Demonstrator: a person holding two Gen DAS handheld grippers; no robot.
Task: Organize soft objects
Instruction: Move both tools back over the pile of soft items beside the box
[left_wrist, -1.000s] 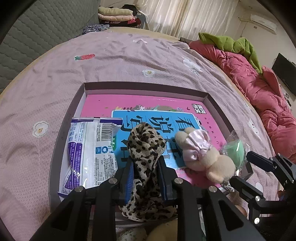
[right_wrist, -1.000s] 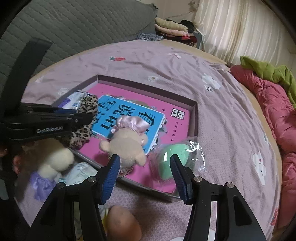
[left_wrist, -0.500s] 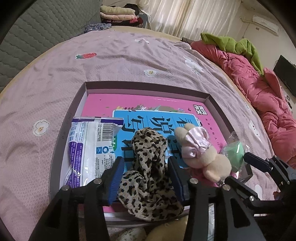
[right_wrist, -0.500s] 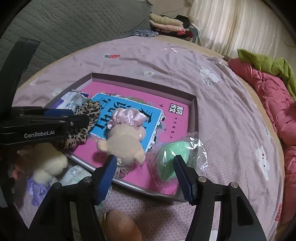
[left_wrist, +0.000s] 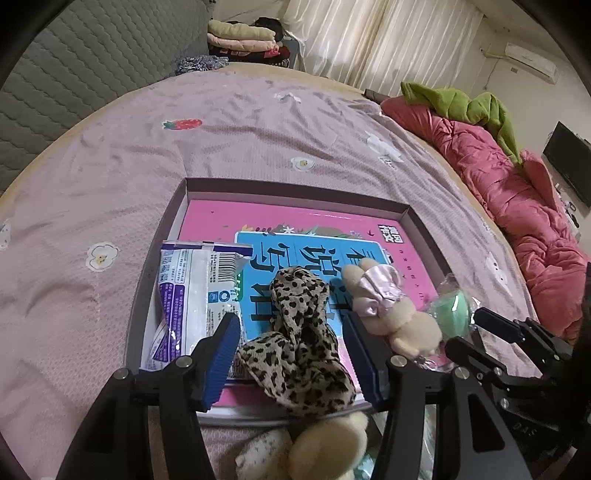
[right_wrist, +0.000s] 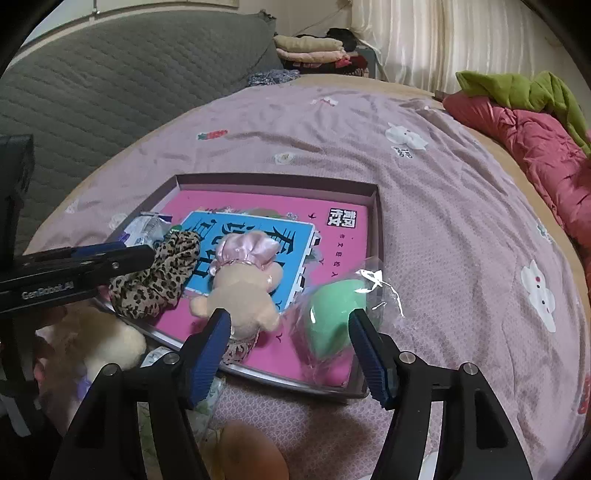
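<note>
Leopard scarf (left_wrist: 299, 347) lies crumpled in the near part of the tray (left_wrist: 295, 184), draped over the pink-and-blue book (left_wrist: 306, 243) and reaching the tray's near rim; the tray sits on the bed (left_wrist: 221, 140). My left gripper (left_wrist: 291, 354) straddles it with the blades well apart, neither visibly pressing the cloth. To its left lies the white packet (left_wrist: 192, 291), to its right the plush bear (left_wrist: 391, 314) in its pink bonnet, then the bagged green sponge (right_wrist: 332, 317) at the tray's right corner. My right gripper (right_wrist: 290, 350) hovers spread just short of the bear and sponge, holding nothing. Risk, as I judge it: the scarf's lower fold sits at the rim, so pulling my left gripper back carelessly could snag the fabric on a ridged pad and drag it out of the tray; it could also nudge the bear. More soft toys wait below the tray edge, only partly visible. Change from one second ago: the left gripper was then clamped on the scarf, holding it up in a column; half a second ago it had parted, and the scarf now lies slumped flat. The right gripper's view has shifted slightly.
</note>
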